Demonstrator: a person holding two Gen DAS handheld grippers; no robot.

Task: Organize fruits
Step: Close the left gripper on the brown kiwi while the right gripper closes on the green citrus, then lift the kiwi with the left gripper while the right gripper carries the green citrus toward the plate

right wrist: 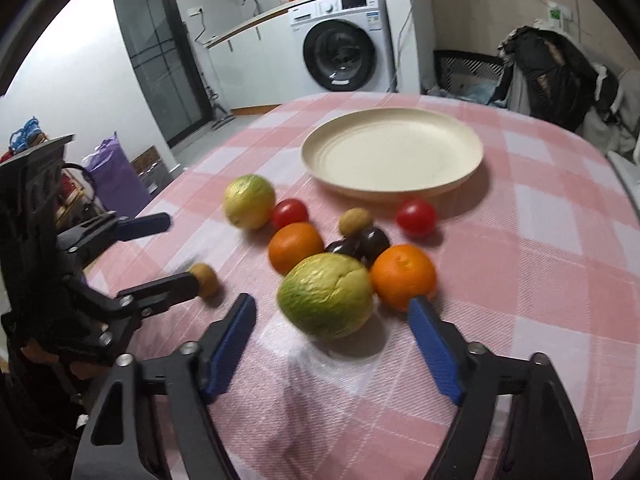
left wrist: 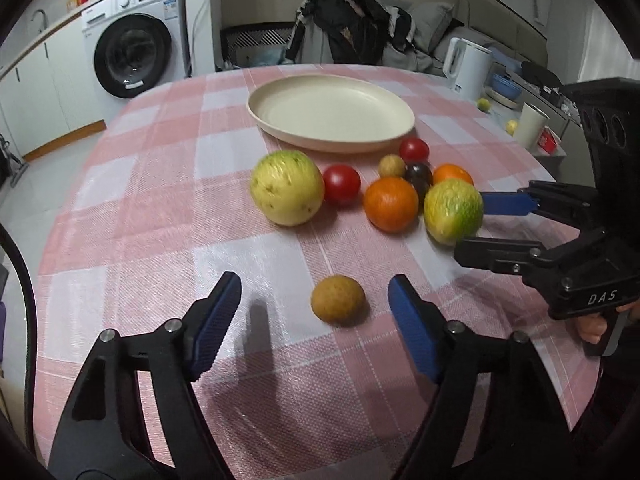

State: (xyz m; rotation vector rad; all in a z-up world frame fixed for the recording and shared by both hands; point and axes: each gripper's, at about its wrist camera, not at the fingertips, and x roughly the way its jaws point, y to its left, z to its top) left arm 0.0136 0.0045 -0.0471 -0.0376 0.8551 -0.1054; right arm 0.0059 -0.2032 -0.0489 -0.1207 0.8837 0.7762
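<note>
A cream plate (left wrist: 332, 114) (right wrist: 392, 156) stands bare at the far side of the pink checked table. In front of it lie a big yellow-green fruit (left wrist: 287, 188), two red tomatoes (left wrist: 341, 184), two oranges (left wrist: 391, 204), dark plums (left wrist: 418, 176) and a small brown fruit (left wrist: 392, 165). My left gripper (left wrist: 316, 284) is open, and a second small brown fruit (left wrist: 338, 300) (right wrist: 206, 280) lies between its blue pads, untouched. My right gripper (right wrist: 331, 302) is open around a green-yellow fruit (right wrist: 326, 296) (left wrist: 453, 210), with gaps on both sides.
A white kettle (left wrist: 468, 68) and a white cup (left wrist: 532, 124) stand at the table's far right edge. Behind the table are a chair draped with clothes (left wrist: 348, 28) and a washing machine (left wrist: 132, 44). The two grippers are close side by side.
</note>
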